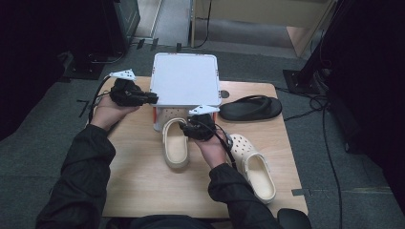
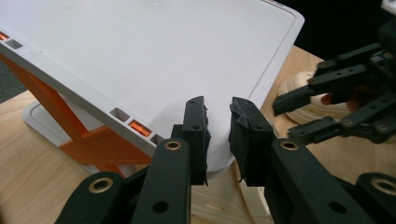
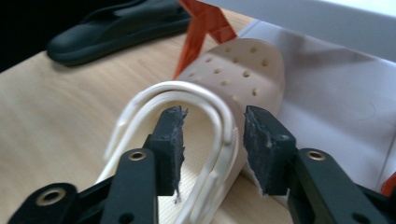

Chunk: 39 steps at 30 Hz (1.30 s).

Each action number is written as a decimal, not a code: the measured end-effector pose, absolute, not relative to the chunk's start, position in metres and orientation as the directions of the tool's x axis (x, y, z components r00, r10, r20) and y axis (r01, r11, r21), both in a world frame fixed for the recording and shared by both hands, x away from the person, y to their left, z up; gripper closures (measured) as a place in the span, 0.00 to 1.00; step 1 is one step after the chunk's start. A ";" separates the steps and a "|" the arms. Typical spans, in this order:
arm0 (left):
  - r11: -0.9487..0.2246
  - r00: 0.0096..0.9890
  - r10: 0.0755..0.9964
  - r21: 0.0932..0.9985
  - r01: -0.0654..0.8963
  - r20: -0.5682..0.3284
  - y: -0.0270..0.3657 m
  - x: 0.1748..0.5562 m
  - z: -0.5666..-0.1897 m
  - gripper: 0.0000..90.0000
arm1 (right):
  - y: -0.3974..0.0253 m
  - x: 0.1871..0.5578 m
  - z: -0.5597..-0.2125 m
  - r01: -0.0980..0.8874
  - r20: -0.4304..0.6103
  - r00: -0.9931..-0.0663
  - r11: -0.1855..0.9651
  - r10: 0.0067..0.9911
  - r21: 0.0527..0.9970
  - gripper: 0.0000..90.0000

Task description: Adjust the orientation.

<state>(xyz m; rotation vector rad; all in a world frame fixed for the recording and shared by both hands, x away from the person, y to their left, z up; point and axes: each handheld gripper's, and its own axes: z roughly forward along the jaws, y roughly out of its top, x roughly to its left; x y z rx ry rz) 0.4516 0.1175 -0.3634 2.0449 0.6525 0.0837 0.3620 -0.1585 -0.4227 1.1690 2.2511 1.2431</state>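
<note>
Cream clog (image 1: 175,143) lies at the table's centre, toe tucked under the white rack (image 1: 186,78), heel toward me. My right gripper (image 3: 212,140) straddles its heel wall and strap: one jaw inside the shoe, one outside, a narrow gap, pads not clearly pressing. My left gripper (image 2: 218,135) hovers at the rack's near-left corner, jaws narrowly apart, holding nothing. Orange struts (image 2: 88,135) brace the rack's top shelf. Second cream clog (image 1: 255,164) lies near-right on the wooden table (image 1: 143,186). Black sandal (image 1: 250,108) lies far right, beside the rack.
</note>
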 end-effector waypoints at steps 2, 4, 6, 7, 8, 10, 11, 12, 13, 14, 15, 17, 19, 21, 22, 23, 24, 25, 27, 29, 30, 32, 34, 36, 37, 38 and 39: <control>-0.403 0.856 0.476 0.816 0.414 -0.199 0.117 0.451 -0.364 0.86 | -0.163 0.353 -0.422 0.497 0.132 -0.654 0.292 0.745 0.817 0.73; -0.401 0.857 0.474 0.817 0.414 -0.202 0.117 0.451 -0.364 0.86 | -0.164 0.349 -0.422 0.494 0.135 -0.661 0.293 0.738 0.819 0.76; -0.395 0.856 0.474 0.819 0.416 -0.206 0.117 0.452 -0.364 0.86 | -0.166 0.338 -0.426 0.475 0.132 -0.694 0.313 0.707 0.822 0.79; -0.391 0.854 0.478 0.821 0.416 -0.205 0.117 0.451 -0.365 0.87 | -0.166 0.335 -0.428 0.473 0.131 -0.704 0.323 0.698 0.820 0.80; -0.387 0.853 0.479 0.823 0.417 -0.207 0.117 0.451 -0.365 0.86 | -0.166 0.331 -0.430 0.471 0.136 -0.712 0.325 0.689 0.820 0.80; -0.380 0.852 0.478 0.825 0.419 -0.213 0.118 0.451 -0.366 0.86 | -0.167 0.328 -0.432 0.470 0.142 -0.719 0.326 0.680 0.820 0.80; -0.370 0.851 0.477 0.827 0.423 -0.221 0.118 0.451 -0.367 0.86 | -0.167 0.325 -0.434 0.472 0.150 -0.725 0.326 0.672 0.819 0.80; -0.366 0.850 0.476 0.828 0.425 -0.226 0.119 0.451 -0.367 0.87 | -0.168 0.320 -0.438 0.492 0.185 -0.726 0.313 0.662 0.812 0.82; -0.364 0.849 0.476 0.828 0.427 -0.229 0.120 0.452 -0.368 0.87 | -0.168 0.320 -0.438 0.492 0.185 -0.726 0.313 0.662 0.812 0.82; -0.362 0.849 0.477 0.829 0.427 -0.230 0.120 0.451 -0.368 0.87 | -0.169 0.314 -0.441 0.489 0.187 -0.735 0.318 0.652 0.812 0.82; -0.362 0.849 0.477 0.829 0.427 -0.230 0.120 0.451 -0.368 0.87 | -0.169 0.314 -0.441 0.489 0.187 -0.735 0.318 0.652 0.812 0.82; -0.366 0.849 0.478 0.829 0.424 -0.224 0.119 0.451 -0.367 0.87 | -0.170 0.309 -0.444 0.491 0.194 -0.742 0.323 0.642 0.809 0.82; -0.369 0.850 0.479 0.829 0.421 -0.219 0.119 0.450 -0.367 0.87 | -0.172 0.300 -0.450 0.478 0.180 -0.756 0.345 0.629 0.808 0.82; -0.369 0.851 0.478 0.829 0.421 -0.220 0.119 0.450 -0.367 0.87 | -0.172 0.296 -0.453 0.474 0.175 -0.761 0.352 0.624 0.807 0.82; -0.370 0.852 0.476 0.829 0.419 -0.218 0.119 0.451 -0.367 0.87 | -0.172 0.294 -0.455 0.467 0.171 -0.770 0.360 0.614 0.808 0.83; -0.370 0.852 0.477 0.829 0.419 -0.218 0.119 0.451 -0.367 0.87 | -0.172 0.291 -0.457 0.458 0.163 -0.778 0.370 0.607 0.808 0.82; -0.370 0.852 0.476 0.829 0.419 -0.218 0.119 0.450 -0.367 0.87 | -0.173 0.288 -0.459 0.451 0.154 -0.784 0.381 0.601 0.807 0.82; -0.371 0.852 0.476 0.829 0.418 -0.216 0.119 0.450 -0.367 0.87 | -0.173 0.284 -0.461 0.448 0.150 -0.788 0.389 0.597 0.805 0.82; -0.373 0.853 0.477 0.829 0.416 -0.213 0.119 0.450 -0.367 0.87 | -0.174 0.278 -0.465 0.430 0.131 -0.802 0.411 0.582 0.804 0.82; -0.370 0.851 0.479 0.829 0.420 -0.218 0.119 0.450 -0.367 0.87 | -0.173 0.271 -0.468 0.415 0.117 -0.815 0.430 0.567 0.802 0.85; -0.366 0.848 0.481 0.827 0.426 -0.224 0.119 0.450 -0.367 0.87 | -0.173 0.268 -0.471 0.409 0.114 -0.821 0.436 0.559 0.802 0.86; -0.368 0.848 0.482 0.828 0.423 -0.219 0.119 0.450 -0.367 0.88 | -0.169 0.263 -0.478 0.421 0.137 -0.830 0.448 0.540 0.789 0.87; -0.371 0.850 0.481 0.827 0.422 -0.217 0.119 0.449 -0.367 0.88 | -0.164 0.261 -0.487 0.439 0.149 -0.833 0.472 0.533 0.765 0.89; -0.372 0.850 0.480 0.827 0.422 -0.218 0.119 0.449 -0.367 0.88 | -0.162 0.262 -0.489 0.450 0.159 -0.830 0.473 0.535 0.758 0.89; -0.371 0.850 0.478 0.827 0.422 -0.219 0.119 0.449 -0.367 0.88 | -0.162 0.262 -0.491 0.456 0.163 -0.828 0.475 0.536 0.753 0.89; -0.370 0.850 0.478 0.828 0.422 -0.220 0.119 0.449 -0.367 0.88 | -0.161 0.262 -0.492 0.464 0.167 -0.824 0.475 0.541 0.747 0.90; -0.370 0.851 0.477 0.828 0.422 -0.221 0.119 0.449 -0.367 0.88 | -0.161 0.262 -0.493 0.471 0.176 -0.823 0.476 0.539 0.743 0.90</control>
